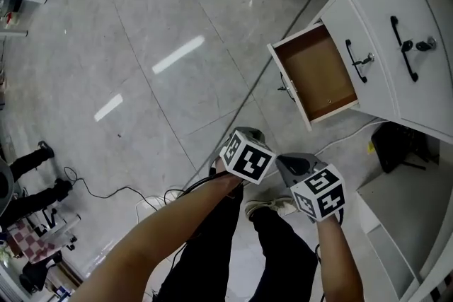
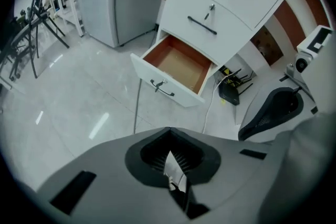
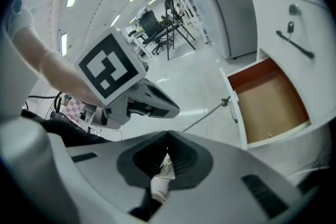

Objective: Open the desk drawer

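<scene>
At the far left, a black cable point(image 1: 106, 191) is seen trailing across the grey tiled floor point(image 1: 163, 25), and nothing there bears on the job.

Moving right, the left gripper point(image 1: 245, 134) is held low over the floor, above the person's shoes, well apart from the furniture. In its own view its jaws are brought together, with only a sliver of light between them and nothing clamped.

Just beside it, the right gripper point(image 1: 284, 162) is carried at much the same height. Its jaws are likewise closed on nothing; only a pale shoe point(image 3: 164, 168) is glimpsed through the narrow slot.

Further right, the desk drawer point(image 1: 315, 74) is found: the lowest of the white pedestal point(image 1: 417, 92), pulled out toward the person, its brown wooden bottom laid bare and empty. A black handle point(image 1: 286, 88) and a key are carried on its white front. The two drawers above it are shut, each with a black handle and a key in the lock. A black box point(image 1: 398, 145) with leads is tucked on the floor beside the pedestal.

The task is judged as good as done: the drawer stands open and neither tool is touching it. Whether it has been drawn to its full travel cannot be told. Nothing further seems to be called for.
</scene>
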Demonstrator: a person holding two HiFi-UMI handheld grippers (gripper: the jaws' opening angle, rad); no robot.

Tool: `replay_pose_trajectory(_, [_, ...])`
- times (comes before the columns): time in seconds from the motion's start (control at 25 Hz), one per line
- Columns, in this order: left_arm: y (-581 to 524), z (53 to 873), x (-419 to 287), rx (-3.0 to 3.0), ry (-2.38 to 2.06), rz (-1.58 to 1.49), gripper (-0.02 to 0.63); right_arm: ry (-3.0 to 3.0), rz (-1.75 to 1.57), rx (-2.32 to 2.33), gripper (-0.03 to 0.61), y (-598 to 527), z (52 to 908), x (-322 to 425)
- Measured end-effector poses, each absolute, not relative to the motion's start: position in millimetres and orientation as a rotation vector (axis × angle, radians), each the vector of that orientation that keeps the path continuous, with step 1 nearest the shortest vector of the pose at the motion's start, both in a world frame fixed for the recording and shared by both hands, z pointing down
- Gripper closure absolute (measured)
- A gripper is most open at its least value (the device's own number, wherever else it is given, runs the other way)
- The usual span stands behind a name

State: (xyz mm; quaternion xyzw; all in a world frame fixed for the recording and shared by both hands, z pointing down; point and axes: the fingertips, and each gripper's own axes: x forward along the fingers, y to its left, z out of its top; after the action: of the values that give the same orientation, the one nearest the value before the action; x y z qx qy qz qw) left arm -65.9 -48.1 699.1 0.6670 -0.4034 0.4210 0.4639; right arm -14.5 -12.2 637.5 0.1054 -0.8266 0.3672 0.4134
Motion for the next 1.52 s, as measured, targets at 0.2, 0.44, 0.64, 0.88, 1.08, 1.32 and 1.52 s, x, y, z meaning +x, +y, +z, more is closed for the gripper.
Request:
replay_pose_trajectory(0.2, [-49.2,638.0,-63.0,1.641,-1.007,1.016,0.607,-2.07,0.949,0.329,0.563,-11.2,582.4,-8.3])
replay_pose_trajectory(0.44, [-38.4,567.4,-44.8,1.603,-1.029,0.95,0.606,-2.062,1.019,0.49,0.563,-23.2,513.3,15.8])
replay_pose_trajectory(0.64, [-30.0,509.4,-31.0,1.584,-1.03,0.913,0.606,-2.084,1.177,0.663,0.563,-31.5,441.4,20.2])
replay_pose_trajectory(0.88, [-38.9,438.1,-20.7,1.644,-1.029,0.901,0.606,-2.083,1.161,0.753,0.563,-30.0,379.8,29.2])
replay_pose_trajectory(1.08, [-49.5,391.5,-24.5,1.682,-1.039,0.9,0.606,-2.096,1.145,0.821,0.563,-37.5,334.9,31.1])
replay_pose_trajectory(1.32, [-55.9,345.7,-20.8,1.704,-1.036,0.886,0.606,-2.113,1.107,0.884,0.563,-45.5,285.8,35.6])
replay_pose_trajectory(1.52, [-64.7,303.6,-25.9,1.741,-1.051,0.869,0.606,-2.106,1.077,0.94,0.563,-46.5,250.3,39.9])
